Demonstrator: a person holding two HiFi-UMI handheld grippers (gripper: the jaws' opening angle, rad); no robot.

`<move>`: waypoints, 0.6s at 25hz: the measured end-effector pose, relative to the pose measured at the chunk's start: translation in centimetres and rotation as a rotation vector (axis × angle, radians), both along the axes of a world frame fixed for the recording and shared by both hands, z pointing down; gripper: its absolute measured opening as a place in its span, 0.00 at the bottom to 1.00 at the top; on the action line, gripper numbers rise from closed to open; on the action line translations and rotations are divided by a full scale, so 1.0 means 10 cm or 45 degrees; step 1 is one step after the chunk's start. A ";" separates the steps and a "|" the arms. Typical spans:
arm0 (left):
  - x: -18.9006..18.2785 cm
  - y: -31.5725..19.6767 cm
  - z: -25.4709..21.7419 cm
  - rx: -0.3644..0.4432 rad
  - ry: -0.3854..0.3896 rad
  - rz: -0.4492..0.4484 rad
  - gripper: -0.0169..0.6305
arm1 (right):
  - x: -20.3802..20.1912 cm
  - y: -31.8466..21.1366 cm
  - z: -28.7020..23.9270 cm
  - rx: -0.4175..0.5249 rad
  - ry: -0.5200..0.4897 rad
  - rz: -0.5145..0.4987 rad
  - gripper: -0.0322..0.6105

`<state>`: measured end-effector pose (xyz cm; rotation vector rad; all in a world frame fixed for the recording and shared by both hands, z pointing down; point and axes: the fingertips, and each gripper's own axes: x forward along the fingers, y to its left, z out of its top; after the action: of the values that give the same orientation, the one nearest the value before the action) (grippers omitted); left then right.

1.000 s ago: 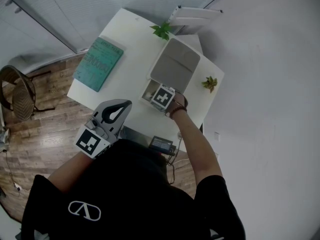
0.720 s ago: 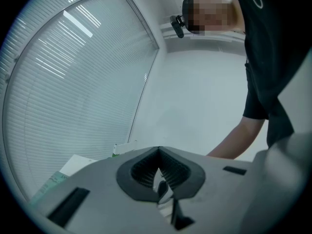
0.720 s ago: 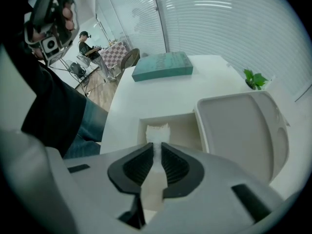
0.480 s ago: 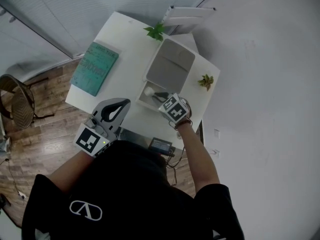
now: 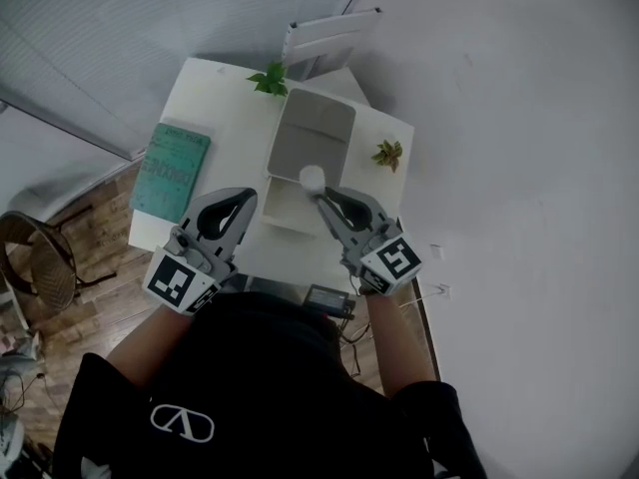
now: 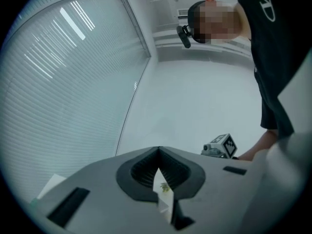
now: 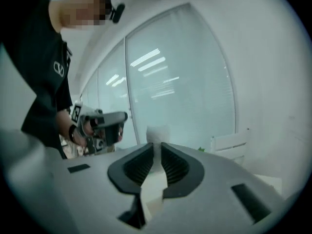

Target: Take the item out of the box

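The table top is smooth, matt white. The box on it has a matt pale-grey skin, card or plastic, I cannot tell which. The item is matt white. The left gripper and right gripper have matt grey plastic shells and dark ribbed pads. The floor is glossy wood planks, the chair woven cane, the teal book matt-covered, the shirt black cloth.

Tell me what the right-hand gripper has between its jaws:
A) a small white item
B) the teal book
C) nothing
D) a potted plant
A: in the right gripper view, the jaws of the right gripper press on a small white item, which the head view shows held over the open box.
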<state>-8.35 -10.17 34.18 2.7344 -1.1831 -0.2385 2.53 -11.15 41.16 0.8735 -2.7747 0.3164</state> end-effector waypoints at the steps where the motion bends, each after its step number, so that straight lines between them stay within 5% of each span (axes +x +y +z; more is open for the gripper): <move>1: 0.05 -0.03 -0.11 0.033 0.010 0.022 0.03 | 0.07 0.01 -0.21 0.046 -0.091 0.038 0.13; 15: 0.72 0.08 -1.37 0.368 0.117 0.296 0.03 | 1.10 0.62 -2.06 0.545 -0.697 0.410 0.13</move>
<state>-1.19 -9.38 20.47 3.0361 -0.8550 -0.5367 13.53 -4.91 20.58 1.5465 -3.2595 -0.0038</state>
